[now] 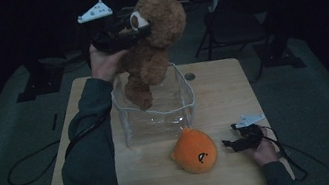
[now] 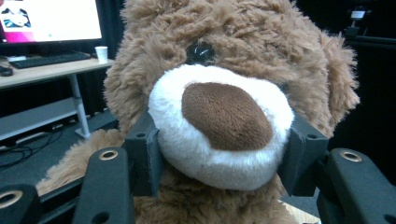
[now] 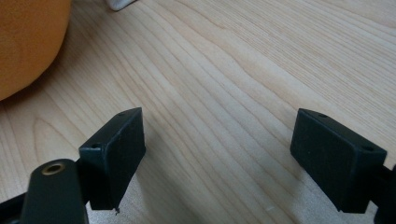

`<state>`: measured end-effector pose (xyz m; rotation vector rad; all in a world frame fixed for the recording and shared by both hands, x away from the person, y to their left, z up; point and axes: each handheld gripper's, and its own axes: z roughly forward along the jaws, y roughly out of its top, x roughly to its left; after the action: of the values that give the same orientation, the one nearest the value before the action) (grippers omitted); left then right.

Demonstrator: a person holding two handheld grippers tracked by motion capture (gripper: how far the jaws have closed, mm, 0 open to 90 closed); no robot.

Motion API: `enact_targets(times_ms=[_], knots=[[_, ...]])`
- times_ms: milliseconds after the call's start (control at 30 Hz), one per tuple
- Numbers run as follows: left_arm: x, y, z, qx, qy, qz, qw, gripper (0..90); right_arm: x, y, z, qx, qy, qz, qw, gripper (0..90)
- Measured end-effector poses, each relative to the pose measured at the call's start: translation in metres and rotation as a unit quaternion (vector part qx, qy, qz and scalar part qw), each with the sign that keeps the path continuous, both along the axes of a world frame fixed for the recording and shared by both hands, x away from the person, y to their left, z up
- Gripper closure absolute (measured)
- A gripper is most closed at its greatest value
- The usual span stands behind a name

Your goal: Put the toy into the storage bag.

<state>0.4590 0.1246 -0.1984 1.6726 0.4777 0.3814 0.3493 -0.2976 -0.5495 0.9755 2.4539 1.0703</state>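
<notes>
The left gripper [image 2: 219,158] clamps the teddy bear [image 1: 152,44] by its white muzzle [image 2: 219,135], holding it above the clear plastic container [image 1: 155,111]; one foot hangs inside the rim. Judged remaining: lowering and release. The right gripper [image 3: 217,154] rests wide and empty on the wooden table [image 1: 223,92]. The orange plush [image 1: 194,151] lies just in front of the container, not obstructing.
</notes>
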Motion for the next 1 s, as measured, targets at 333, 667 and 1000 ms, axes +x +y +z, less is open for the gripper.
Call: enact_targets(times_ms=[333,667,1000], knots=[[0.004,-0.004,-0.005,0.004,0.008,-0.005,1.0000,42.5,0.000,0.000,0.000,0.000,0.000,0.000,1.0000,17.1],[0.007,-0.011,-0.013,0.007,0.018,-0.016,0.9997,42.5,0.000,0.000,0.000,0.001,0.000,0.000,1.0000,17.1],[0.006,-0.014,-0.024,0.005,0.030,-0.030,0.9991,42.5,0.000,0.000,0.000,0.000,0.000,0.000,1.0000,17.0]])
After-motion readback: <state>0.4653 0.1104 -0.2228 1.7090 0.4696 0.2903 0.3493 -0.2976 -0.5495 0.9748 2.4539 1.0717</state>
